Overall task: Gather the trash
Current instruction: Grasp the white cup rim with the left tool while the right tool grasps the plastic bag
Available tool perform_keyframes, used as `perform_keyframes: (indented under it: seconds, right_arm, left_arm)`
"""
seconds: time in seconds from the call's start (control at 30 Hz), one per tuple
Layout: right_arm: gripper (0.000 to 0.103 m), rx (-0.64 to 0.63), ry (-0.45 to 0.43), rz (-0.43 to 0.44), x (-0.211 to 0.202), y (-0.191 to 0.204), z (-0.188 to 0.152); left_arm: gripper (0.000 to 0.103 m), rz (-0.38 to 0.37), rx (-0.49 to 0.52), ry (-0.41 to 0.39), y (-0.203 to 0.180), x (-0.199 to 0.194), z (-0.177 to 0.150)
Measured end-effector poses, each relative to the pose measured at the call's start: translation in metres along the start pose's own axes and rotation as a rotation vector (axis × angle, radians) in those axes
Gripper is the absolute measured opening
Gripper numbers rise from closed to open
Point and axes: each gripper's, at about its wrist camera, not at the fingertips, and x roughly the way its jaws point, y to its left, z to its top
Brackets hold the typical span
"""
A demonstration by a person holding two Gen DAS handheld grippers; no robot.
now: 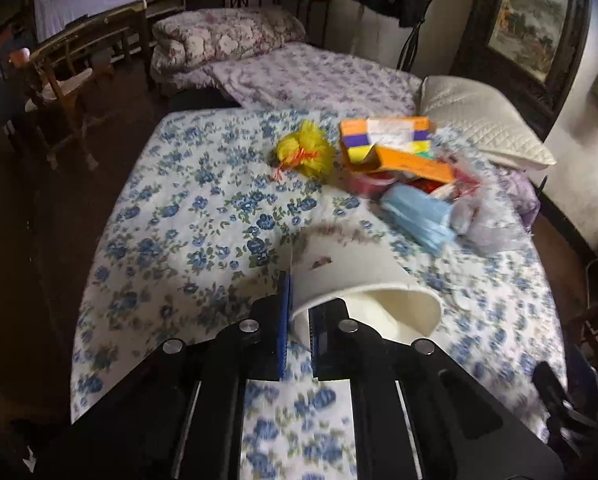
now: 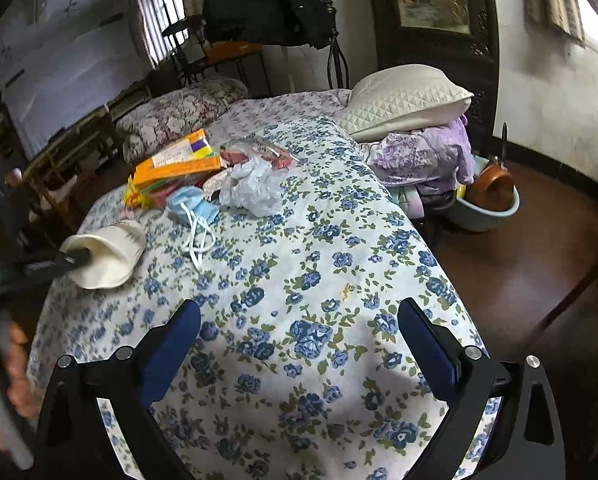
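Observation:
A white paper cup (image 1: 351,276) lies tilted over the blue-flowered bedspread (image 1: 187,216), and my left gripper (image 1: 299,312) is shut on its rim wall, one finger inside the mouth. The right wrist view shows the same cup (image 2: 111,248) at the left, with the left gripper (image 2: 73,259) clamped on it. My right gripper (image 2: 299,320) hangs open over bare bedspread (image 2: 299,264), holding nothing. Beyond the cup lie a blue face mask (image 1: 419,216) (image 2: 191,202), orange boxes (image 1: 383,132) (image 2: 179,166), a yellow mesh bundle (image 1: 305,148) and a crumpled plastic bag (image 1: 487,216) (image 2: 255,188).
A white quilted pillow (image 2: 403,96) and folded purple bedding (image 2: 423,156) sit at the bed's far right. A light blue basin (image 2: 487,208) stands on the dark floor to the right. A wooden chair (image 1: 71,72) is to the left. A person's hand (image 2: 11,364) shows at lower left.

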Motion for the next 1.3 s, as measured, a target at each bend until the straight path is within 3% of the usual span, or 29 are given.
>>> perform_keyframes:
  seconds: [0.17,0.37,0.53,0.63,0.73,0.9,1.03,1.07,1.13,1.3]
  right_arm:
    - [0.097,-0.011,-0.01,-0.022,-0.001,-0.002,-0.003]
    - [0.097,-0.034,-0.033,-0.04,-0.001,0.0,0.0]
    - [0.097,-0.055,-0.029,-0.05,0.012,0.008,0.03]
    - [0.097,-0.125,-0.007,-0.095,0.034,0.02,0.055]
    - [0.096,-0.144,0.011,-0.081,0.055,0.03,0.075]
    - [0.096,-0.192,0.052,-0.096,0.087,0.045,0.089]
    - [0.076,-0.238,0.127,-0.082,0.115,0.058,0.094]
    - [0.065,-0.245,0.149,-0.076,0.12,0.06,0.094]
    - [0.017,-0.24,0.182,-0.05,0.123,0.061,0.092]
    - [0.017,-0.188,0.113,0.033,0.082,0.05,0.077]
  left_arm:
    - [0.008,-0.022,0.01,-0.055,-0.008,-0.032,-0.011]
    - [0.008,-0.018,0.006,-0.01,-0.002,-0.028,-0.024]
    - [0.008,-0.019,-0.033,0.03,0.014,-0.014,-0.021]
    - [0.008,-0.055,-0.07,0.057,0.024,-0.009,-0.02]
    - [0.008,-0.07,-0.089,0.073,0.03,-0.006,-0.018]
    - [0.008,-0.081,-0.102,0.094,0.033,0.0,-0.016]
    - [0.008,-0.072,-0.085,0.092,0.028,0.003,-0.015]
    - [0.008,-0.069,-0.081,0.09,0.027,0.004,-0.014]
    - [0.008,-0.061,-0.068,0.087,0.024,0.004,-0.014]
    - [0.008,-0.061,-0.051,0.095,0.018,0.004,-0.014]
